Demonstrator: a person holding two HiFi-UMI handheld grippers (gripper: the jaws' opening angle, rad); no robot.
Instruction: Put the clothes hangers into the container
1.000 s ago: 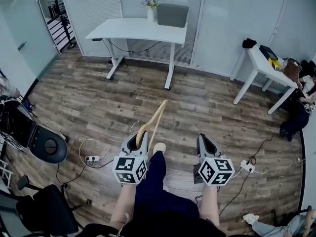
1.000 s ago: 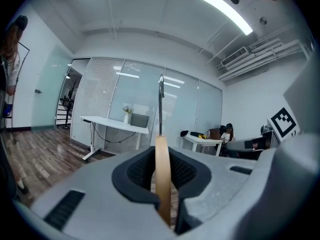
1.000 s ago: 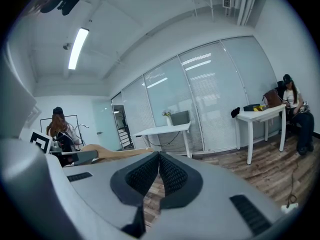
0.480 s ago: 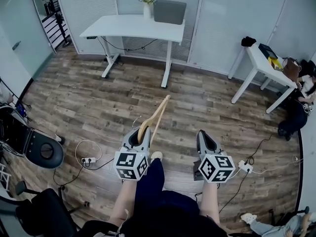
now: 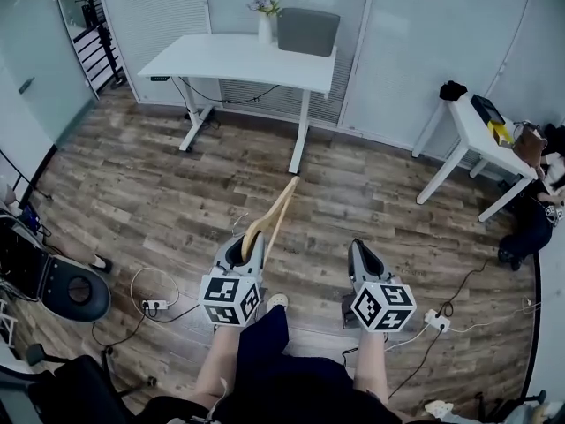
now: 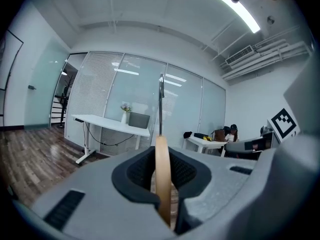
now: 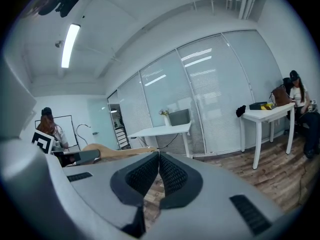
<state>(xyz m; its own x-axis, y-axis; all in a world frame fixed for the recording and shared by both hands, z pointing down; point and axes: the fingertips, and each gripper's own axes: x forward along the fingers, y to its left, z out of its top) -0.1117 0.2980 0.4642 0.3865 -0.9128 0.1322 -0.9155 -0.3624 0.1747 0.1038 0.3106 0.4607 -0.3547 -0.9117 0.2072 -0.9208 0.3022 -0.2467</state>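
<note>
My left gripper [image 5: 250,244] is shut on a light wooden clothes hanger [image 5: 275,212], which slants up and forward over the wood floor. In the left gripper view the hanger's wood [image 6: 162,176] is pinched between the dark pads of the left gripper [image 6: 161,156], and its metal hook [image 6: 161,104] rises straight above them. A grey container [image 5: 308,31] stands on the white desk [image 5: 231,59] far ahead, beside a vase of flowers [image 5: 266,18]. My right gripper [image 5: 360,250] is level beside the left. It is shut, with nothing between the pads of the right gripper [image 7: 158,155].
A second white table [image 5: 477,135] with small things on it stands at the right, and a seated person [image 5: 540,197] is beside it. A black office chair [image 5: 62,285] is at the left. Cables and power strips [image 5: 153,305] lie on the floor near my legs.
The view has advanced toward the white desk: the chair and floor cables slid back toward me. Both grippers came forward together, and the hanger stayed in the left one.
</note>
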